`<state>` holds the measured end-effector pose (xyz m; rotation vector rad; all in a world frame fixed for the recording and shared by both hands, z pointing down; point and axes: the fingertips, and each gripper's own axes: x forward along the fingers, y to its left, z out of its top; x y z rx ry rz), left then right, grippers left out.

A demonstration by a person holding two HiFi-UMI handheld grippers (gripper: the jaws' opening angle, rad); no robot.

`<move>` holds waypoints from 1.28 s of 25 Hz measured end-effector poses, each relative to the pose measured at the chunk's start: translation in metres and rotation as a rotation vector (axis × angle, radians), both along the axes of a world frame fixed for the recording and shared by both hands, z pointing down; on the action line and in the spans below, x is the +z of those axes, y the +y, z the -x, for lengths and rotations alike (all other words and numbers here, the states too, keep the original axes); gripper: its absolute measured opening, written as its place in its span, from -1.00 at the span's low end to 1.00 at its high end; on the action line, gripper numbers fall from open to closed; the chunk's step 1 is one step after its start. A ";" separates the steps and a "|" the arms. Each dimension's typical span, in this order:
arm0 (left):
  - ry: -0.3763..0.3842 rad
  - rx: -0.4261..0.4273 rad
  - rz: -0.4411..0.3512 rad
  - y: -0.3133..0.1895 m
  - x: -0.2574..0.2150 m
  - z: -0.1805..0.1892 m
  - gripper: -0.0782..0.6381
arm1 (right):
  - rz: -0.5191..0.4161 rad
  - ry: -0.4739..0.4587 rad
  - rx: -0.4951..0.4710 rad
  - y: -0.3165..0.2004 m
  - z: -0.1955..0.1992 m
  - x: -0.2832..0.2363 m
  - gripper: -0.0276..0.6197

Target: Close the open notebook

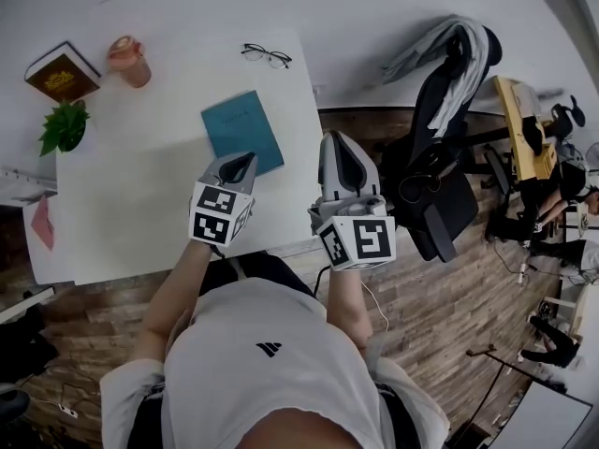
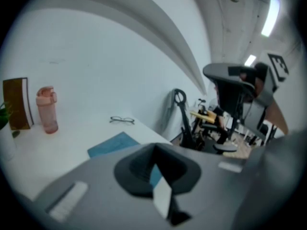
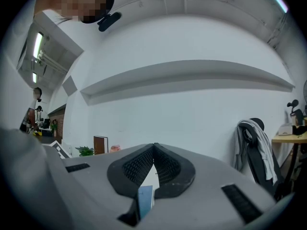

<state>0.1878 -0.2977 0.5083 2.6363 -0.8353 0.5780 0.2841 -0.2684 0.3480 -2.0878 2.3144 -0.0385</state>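
The teal notebook point(image 1: 241, 131) lies shut and flat on the white table point(image 1: 140, 213), near its right edge. My left gripper point(image 1: 247, 156) hovers just in front of the notebook's near edge, its jaws shut with nothing between them. In the left gripper view the notebook point(image 2: 113, 144) shows beyond the closed jaws of the left gripper point(image 2: 154, 146). My right gripper point(image 1: 334, 137) hangs off the table's right edge, beside the notebook and apart from it. In the right gripper view the right gripper point(image 3: 154, 145) has its jaws meeting at the tip, holding nothing.
At the table's back stand a brown book point(image 1: 62, 73), a pink bottle point(image 1: 129, 61) and a pair of glasses point(image 1: 267, 55); a small green plant point(image 1: 64, 124) sits at the left. A black office chair point(image 1: 440, 171) draped with a grey jacket stands to the right on the wooden floor.
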 end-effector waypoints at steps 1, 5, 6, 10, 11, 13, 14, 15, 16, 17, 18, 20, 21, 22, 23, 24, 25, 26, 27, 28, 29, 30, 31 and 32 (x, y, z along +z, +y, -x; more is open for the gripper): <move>0.012 -0.004 -0.007 0.000 -0.006 0.005 -0.76 | -0.002 0.002 0.003 0.002 0.003 -0.001 -0.93; 0.066 -0.024 -0.045 0.000 -0.035 0.028 -0.76 | -0.006 0.009 0.014 0.009 0.016 -0.005 -0.93; 0.079 -0.031 -0.059 0.000 -0.043 0.033 -0.76 | -0.007 0.010 0.016 0.011 0.019 -0.007 -0.93; 0.122 -0.062 -0.120 -0.002 -0.072 0.057 -0.76 | -0.013 0.016 0.021 0.017 0.032 -0.013 -0.93; 0.132 -0.070 -0.134 -0.002 -0.078 0.064 -0.76 | -0.015 0.018 0.021 0.018 0.035 -0.014 -0.93; 0.151 -0.083 -0.157 -0.002 -0.090 0.076 -0.76 | -0.016 0.021 0.024 0.020 0.042 -0.016 -0.93; 0.160 -0.089 -0.166 -0.002 -0.096 0.082 -0.76 | -0.016 0.023 0.026 0.022 0.046 -0.018 -0.93; 0.170 -0.095 -0.176 -0.002 -0.102 0.088 -0.76 | -0.016 0.026 0.027 0.023 0.049 -0.019 -0.93; 0.180 -0.101 -0.187 -0.002 -0.108 0.094 -0.76 | -0.017 0.028 0.029 0.024 0.053 -0.020 -0.92; 0.191 -0.107 -0.197 -0.002 -0.113 0.100 -0.76 | -0.019 0.030 0.031 0.026 0.056 -0.022 -0.93; 0.200 -0.113 -0.206 -0.002 -0.118 0.105 -0.76 | -0.020 0.033 0.034 0.028 0.059 -0.022 -0.93; 0.218 -0.124 -0.221 -0.002 -0.126 0.116 -0.76 | -0.022 0.039 0.043 0.032 0.065 -0.024 -0.93; 0.225 -0.130 -0.228 -0.001 -0.130 0.121 -0.76 | -0.024 0.041 0.048 0.034 0.067 -0.025 -0.93; 0.233 -0.136 -0.235 -0.001 -0.134 0.126 -0.76 | -0.027 0.041 0.054 0.037 0.069 -0.026 -0.93; 0.240 -0.142 -0.243 0.000 -0.137 0.131 -0.76 | -0.030 0.042 0.060 0.039 0.071 -0.028 -0.93; 0.247 -0.147 -0.253 0.000 -0.141 0.137 -0.76 | -0.033 0.044 0.066 0.042 0.073 -0.029 -0.93; 0.254 -0.153 -0.264 0.001 -0.145 0.142 -0.76 | -0.036 0.046 0.071 0.044 0.076 -0.030 -0.93; 0.260 -0.158 -0.274 0.001 -0.149 0.147 -0.76 | -0.039 0.047 0.076 0.047 0.078 -0.032 -0.93; 0.265 -0.162 -0.284 0.002 -0.152 0.151 -0.76 | -0.042 0.048 0.081 0.049 0.080 -0.033 -0.93; 0.270 -0.166 -0.293 0.003 -0.155 0.156 -0.76 | -0.045 0.049 0.086 0.052 0.083 -0.034 -0.93; 0.274 -0.168 -0.303 0.004 -0.159 0.161 -0.76 | -0.048 0.050 0.092 0.054 0.085 -0.035 -0.93; 0.277 -0.170 -0.314 0.006 -0.162 0.165 -0.76 | -0.051 0.051 0.098 0.057 0.088 -0.036 -0.93; 0.279 -0.172 -0.329 0.007 -0.165 0.169 -0.76 | -0.053 0.054 0.104 0.060 0.090 -0.037 -0.93; 0.282 -0.174 -0.345 0.009 -0.169 0.173 -0.76 | -0.056 0.056 0.109 0.062 0.093 -0.038 -0.93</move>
